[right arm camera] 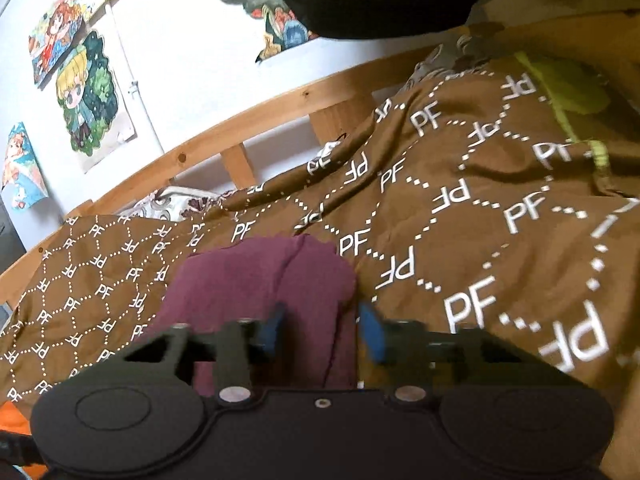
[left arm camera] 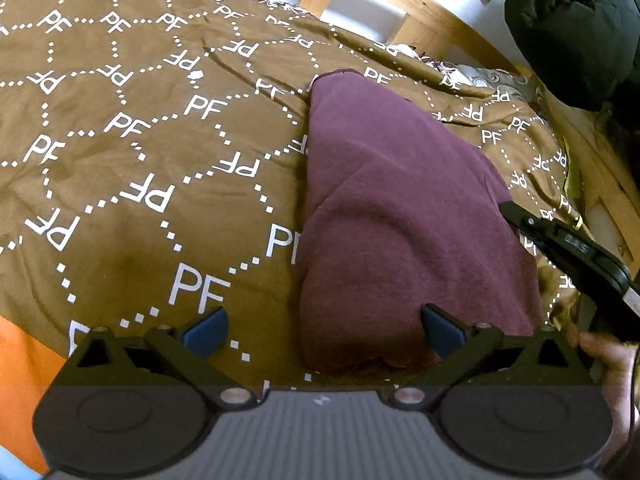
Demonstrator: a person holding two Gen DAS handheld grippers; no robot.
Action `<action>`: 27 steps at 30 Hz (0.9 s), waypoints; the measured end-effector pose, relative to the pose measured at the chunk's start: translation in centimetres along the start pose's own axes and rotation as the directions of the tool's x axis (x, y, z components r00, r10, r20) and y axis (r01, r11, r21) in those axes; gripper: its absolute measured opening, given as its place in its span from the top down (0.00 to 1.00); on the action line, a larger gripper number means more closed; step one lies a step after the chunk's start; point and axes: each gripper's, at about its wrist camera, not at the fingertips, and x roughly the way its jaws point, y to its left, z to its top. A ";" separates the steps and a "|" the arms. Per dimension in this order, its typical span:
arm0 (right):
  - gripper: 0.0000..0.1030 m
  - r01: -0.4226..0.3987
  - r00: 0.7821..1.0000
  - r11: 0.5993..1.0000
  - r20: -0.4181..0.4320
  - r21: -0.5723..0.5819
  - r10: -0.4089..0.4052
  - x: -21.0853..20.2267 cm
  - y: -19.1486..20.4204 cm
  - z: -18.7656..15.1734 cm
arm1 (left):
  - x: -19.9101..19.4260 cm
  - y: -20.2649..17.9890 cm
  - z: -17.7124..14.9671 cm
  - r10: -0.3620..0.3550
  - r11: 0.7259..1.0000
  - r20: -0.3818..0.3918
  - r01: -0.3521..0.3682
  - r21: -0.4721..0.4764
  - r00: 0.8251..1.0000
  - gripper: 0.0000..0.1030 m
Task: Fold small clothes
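A brown cover [left arm camera: 132, 128] printed with white "PF" letters and dotted hexagons spreads over the bed and fills most of both views, rumpled toward 1 o'clock in the right wrist view [right arm camera: 460, 208]. Behind it a wooden bed rail [right arm camera: 224, 136] runs from 9 o'clock up to 2 o'clock, with a white wall [right arm camera: 180, 60] beyond that carries several cartoon posters [right arm camera: 86, 96] at 10 and 11 o'clock. A dark bulky bundle [left arm camera: 576, 28] sits at 1 o'clock in the left wrist view, and an orange patch [left arm camera: 20, 380] shows at 8 o'clock. The maroon cloth [left arm camera: 400, 216] lies on the cover, folded into a long shape, just right of centre in the left wrist view and at 6 to 7 o'clock of centre in the right wrist view [right arm camera: 256, 280]. The left hand-held gripper [left arm camera: 324, 332] hangs over the cloth's near end with its blue fingers [left arm camera: 208, 332] spread wide, one over bare cover and the other over the cloth, gripping nothing. The right hand-held gripper [right arm camera: 326, 328] is partly open, its blurred blue fingers [right arm camera: 372, 332] either side of the cloth's right edge; I cannot tell whether they touch it. That gripper's black body also shows at 4 o'clock in the left wrist view [left arm camera: 568, 248], beside the cloth's right edge.
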 end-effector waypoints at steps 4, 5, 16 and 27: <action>0.93 -0.054 0.996 0.979 0.058 -0.197 0.067 0.2 2.5 0.3 | 0.0 -0.1 -0.2 0.000 1.000 0.003 0.000 0.014 1.000 0.00; 0.93 -0.083 0.994 0.971 0.057 -0.223 0.098 0.2 3.1 0.5 | 0.0 -0.2 -0.2 0.002 1.000 0.003 -0.003 0.022 1.000 0.00; 0.87 -0.040 0.999 0.999 -0.001 -0.021 0.040 1.7 -1.6 0.9 | -1.1 -0.5 0.5 -0.074 0.997 0.038 0.073 0.022 0.997 0.01; 0.42 -0.161 0.985 0.973 -0.031 0.163 0.168 2.3 -3.8 -0.1 | 1.3 -0.9 3.7 -0.164 0.984 -0.009 0.164 0.063 0.986 0.01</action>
